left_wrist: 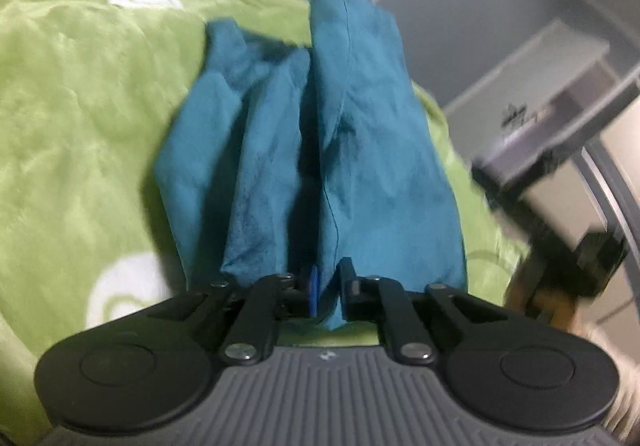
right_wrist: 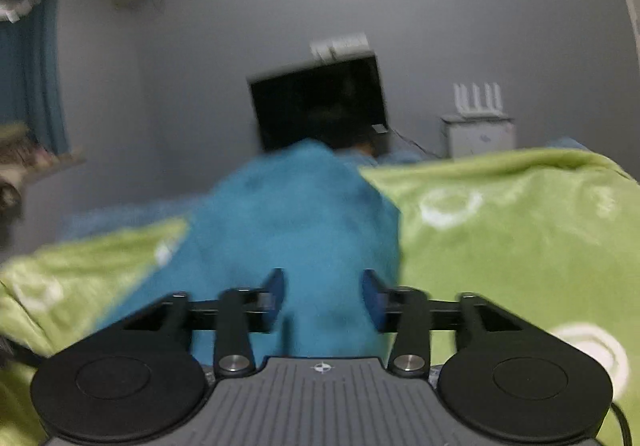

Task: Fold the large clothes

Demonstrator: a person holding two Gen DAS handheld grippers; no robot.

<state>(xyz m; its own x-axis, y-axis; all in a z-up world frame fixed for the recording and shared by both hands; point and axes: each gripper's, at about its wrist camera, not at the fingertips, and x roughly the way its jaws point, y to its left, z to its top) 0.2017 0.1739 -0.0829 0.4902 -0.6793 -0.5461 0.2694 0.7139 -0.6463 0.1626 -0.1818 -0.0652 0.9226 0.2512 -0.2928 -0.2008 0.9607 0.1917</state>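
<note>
Two grippers are in your hands, and both are at the same teal garment (left_wrist: 320, 133), which lies bunched in long vertical folds on a green blanket (left_wrist: 88, 117) printed with white ring shapes. In the left wrist view, your left gripper (left_wrist: 328, 286) has its fingers drawn close together with a fold of the teal cloth pinched between them; the blue pad (left_wrist: 314, 288) on the left finger presses against the fabric, and the garment runs from the fingertips up toward 12 o'clock. At 3 o'clock in that view sits a grey shelf unit (left_wrist: 560, 93), and below it, toward 4 o'clock, a dark blurred shape that could be the other tool, though motion blur keeps you from being sure. In the right wrist view, your right gripper (right_wrist: 324, 298) stands with its fingers spread wide, blue pads (right_wrist: 276, 286) well apart, and the teal cloth fills the gap between them and rises toward 12 o'clock; the pads do not appear to squeeze it, so that claw reads as released. Green blanket lies at 9 o'clock and at 3 o'clock of the garment there. Beyond, at 12 o'clock, a dark monitor (right_wrist: 320, 105) hangs against a grey wall (right_wrist: 440, 5), and a white router (right_wrist: 478, 97) with upright antennas stands on a pale box (right_wrist: 478, 135) at 2 o'clock.
</note>
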